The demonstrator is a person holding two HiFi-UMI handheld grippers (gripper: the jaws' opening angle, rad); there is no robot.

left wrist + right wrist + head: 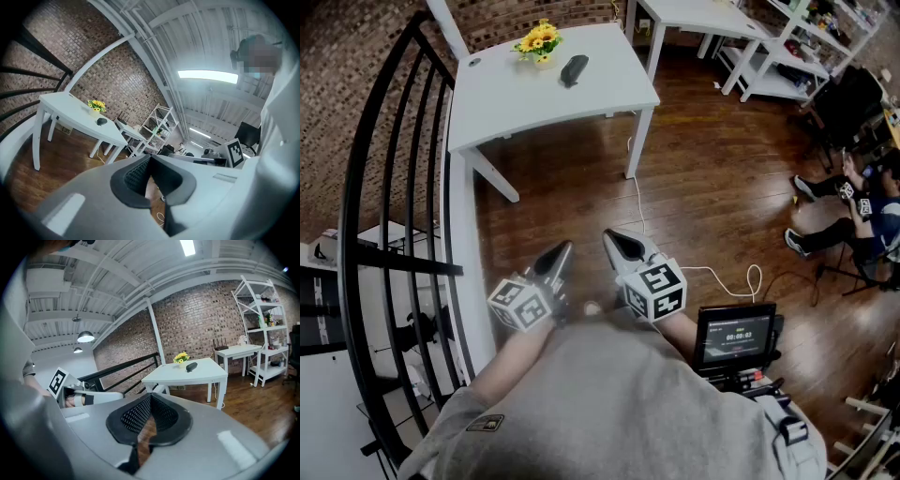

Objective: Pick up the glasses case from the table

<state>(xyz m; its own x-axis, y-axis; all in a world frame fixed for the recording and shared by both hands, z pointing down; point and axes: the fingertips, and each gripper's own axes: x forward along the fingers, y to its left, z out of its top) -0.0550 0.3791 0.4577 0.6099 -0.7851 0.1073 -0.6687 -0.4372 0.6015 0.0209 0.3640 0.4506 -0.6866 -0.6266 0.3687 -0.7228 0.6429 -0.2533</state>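
At the far left, a black curved metal railing (389, 187) runs from near to far along the edge of the dark wooden plank floor (722, 178). Just right of its far end stands the white rectangular table (516, 98). On the table's far part sit a small bunch of yellow flowers in a pale pot (538, 41) and, just to the right of the flowers and apart from them, the dark oval glasses case (573, 69). The case lies flat on the tabletop with nothing touching it.

Nearer, close in front of the person's grey-shirted body, the left gripper (562, 251) has its jaws pressed together with nothing between them; its own view shows only floor behind the pads, and the case (101, 121) small and distant on the table. Beside it, the right gripper (622, 244) is likewise closed and empty, tilted a little downward, and its view also places the case (191, 366) far off beside the flowers. Both grippers are well apart from the table, with open floor between.

To the right of the grippers a small black monitor (734, 336) is mounted near the person, and a white cable (712, 272) loops across the floor.

Judging from this, the task has hardly begun: nothing is grasped and the table has not been approached. What is left is everything that matters: walking over to the far table, spreading one gripper's jaws, closing them on the case and lifting it clear
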